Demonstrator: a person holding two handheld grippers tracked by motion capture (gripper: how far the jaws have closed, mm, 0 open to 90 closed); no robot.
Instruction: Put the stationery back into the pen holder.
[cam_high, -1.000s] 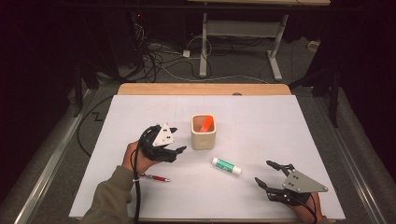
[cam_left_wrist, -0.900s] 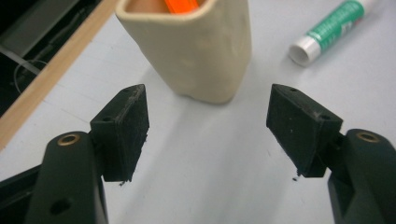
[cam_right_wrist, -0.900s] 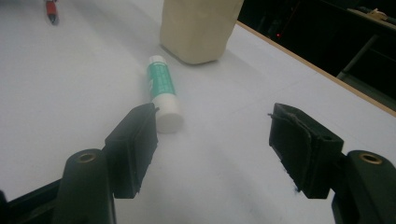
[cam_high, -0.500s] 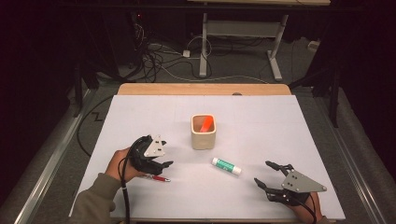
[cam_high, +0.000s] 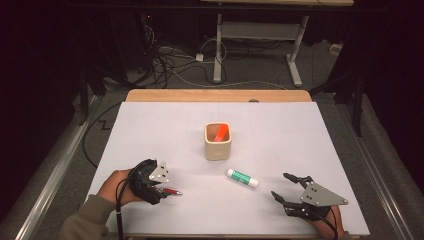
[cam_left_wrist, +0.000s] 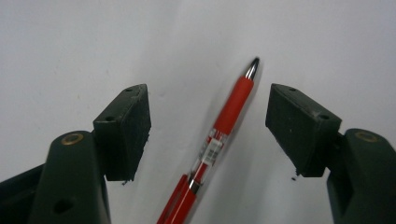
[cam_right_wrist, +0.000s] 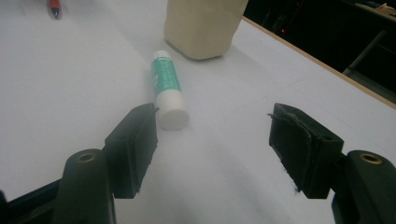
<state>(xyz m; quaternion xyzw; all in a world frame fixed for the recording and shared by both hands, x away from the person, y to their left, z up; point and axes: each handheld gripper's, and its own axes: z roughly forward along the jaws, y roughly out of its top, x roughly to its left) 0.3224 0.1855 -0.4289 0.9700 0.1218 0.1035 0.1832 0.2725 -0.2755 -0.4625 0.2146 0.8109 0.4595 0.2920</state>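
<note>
A dim lab or recording workroom. At its centre stands a desk (cam_high: 150, 125) topped with a plain white sheet, a strip of bare wood showing along its far edge. Beyond the desk, loose black and white cables (cam_high: 175, 60) lie tangled on a grey carpeted floor (cam_high: 260, 85). Also beyond the desk stands the white metal frame of a second desk (cam_high: 255, 37). Left and right of the desk, everything falls into darkness.
</note>
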